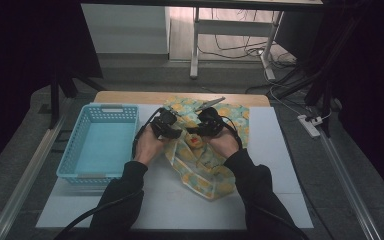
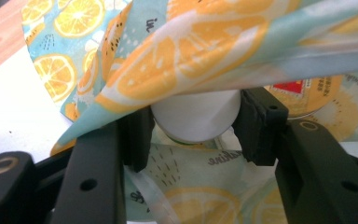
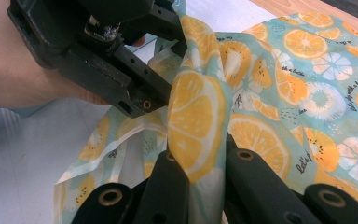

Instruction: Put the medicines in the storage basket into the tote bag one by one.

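Two claws: both worked at the middle of the tabletop [image 1: 280, 165], meeting over a citrus-print bag [image 1: 205, 172].
Left claw [image 2: 195, 128]: its jaws stood partly apart and closed on a white cylinder [image 2: 196, 115], apparently a container going into or out of the bag; the pads pressed its sides at 9 and 3 o'clock.
Right claw [image 3: 200, 177]: its jaws were pinched narrow on a fold of the bag's film, lifted as a ridge toward 12 o'clock in the right gripper view.
Step in hand, as judged: holding the bag mouth up while the cylinder was handled beneath the raised flap.
Doing it well: the right claw should keep the flap taut and high so the mouth stays open; the left claw should move the cylinder straight along the opening, without dragging film under its pads.
Risk: thin film could slip from the pinch or snag on the left claw's pads.
Bag's look: thin, glossy, pale teal, printed with orange slices, white blossoms and small script; it lay crumpled, spreading from the claws toward 5 o'clock.
Inside the bag: a round lid with a red label [image 2: 307, 91] lay at 2 o'clock from the cylinder.
Basket [image 1: 70, 160]: light blue, lattice-walled, at 9 o'clock from the bag, nothing seen in it.
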{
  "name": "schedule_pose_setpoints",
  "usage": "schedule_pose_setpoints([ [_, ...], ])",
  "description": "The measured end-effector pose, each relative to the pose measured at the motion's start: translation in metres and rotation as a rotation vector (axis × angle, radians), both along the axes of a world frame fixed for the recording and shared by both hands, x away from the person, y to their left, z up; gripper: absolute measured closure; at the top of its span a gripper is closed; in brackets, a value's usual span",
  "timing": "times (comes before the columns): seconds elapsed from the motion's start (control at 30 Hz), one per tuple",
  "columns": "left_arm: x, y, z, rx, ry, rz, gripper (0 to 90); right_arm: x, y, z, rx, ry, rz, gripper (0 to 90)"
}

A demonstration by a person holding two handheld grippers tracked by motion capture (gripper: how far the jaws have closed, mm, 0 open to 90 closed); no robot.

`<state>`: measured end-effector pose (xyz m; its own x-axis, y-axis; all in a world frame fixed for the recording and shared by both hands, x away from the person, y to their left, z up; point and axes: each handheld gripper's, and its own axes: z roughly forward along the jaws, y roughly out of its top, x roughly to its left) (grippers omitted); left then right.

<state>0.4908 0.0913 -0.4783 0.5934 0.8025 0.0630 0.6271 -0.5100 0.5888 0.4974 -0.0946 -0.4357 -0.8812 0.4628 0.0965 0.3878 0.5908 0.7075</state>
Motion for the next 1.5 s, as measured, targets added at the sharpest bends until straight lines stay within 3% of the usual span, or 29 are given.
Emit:
schedule_pose_setpoints([
  [0.1, 0.000, 0.000, 0.000, 0.030, -0.008, 0.017, 50.5, 0.000, 0.002, 0.000, 0.002, -0.003, 0.001, 89.0],
  [0.37, 0.000, 0.000, -0.005, 0.039, 0.013, 0.016, 49.5, 0.000, 0.005, -0.001, -0.001, -0.002, 0.001, 89.0],
  [0.43, -0.001, -0.001, -0.003, 0.035, 0.009, 0.020, 45.0, 0.000, 0.005, -0.001, 0.002, -0.005, -0.001, 89.0],
  [0.67, -0.015, -0.003, 0.004, 0.007, -0.006, -0.038, 34.0, 0.001, 0.002, 0.002, 0.014, -0.013, -0.010, 89.0],
  [0.8, -0.023, -0.001, 0.009, -0.043, -0.009, -0.057, 29.3, 0.000, 0.001, 0.003, 0.019, -0.019, -0.010, 89.0],
  [0.97, -0.036, 0.004, 0.016, -0.137, -0.004, -0.120, 26.1, 0.000, -0.001, 0.005, 0.023, -0.016, -0.007, 88.9],
  [1.2, -0.059, 0.001, 0.026, -0.179, -0.010, -0.191, 20.2, 0.000, -0.003, 0.008, 0.029, -0.018, -0.003, 88.9],
  [1.5, -0.084, -0.001, 0.034, -0.226, -0.050, -0.260, 5.2, -0.003, -0.006, 0.011, 0.035, -0.022, 0.014, 88.9],
])
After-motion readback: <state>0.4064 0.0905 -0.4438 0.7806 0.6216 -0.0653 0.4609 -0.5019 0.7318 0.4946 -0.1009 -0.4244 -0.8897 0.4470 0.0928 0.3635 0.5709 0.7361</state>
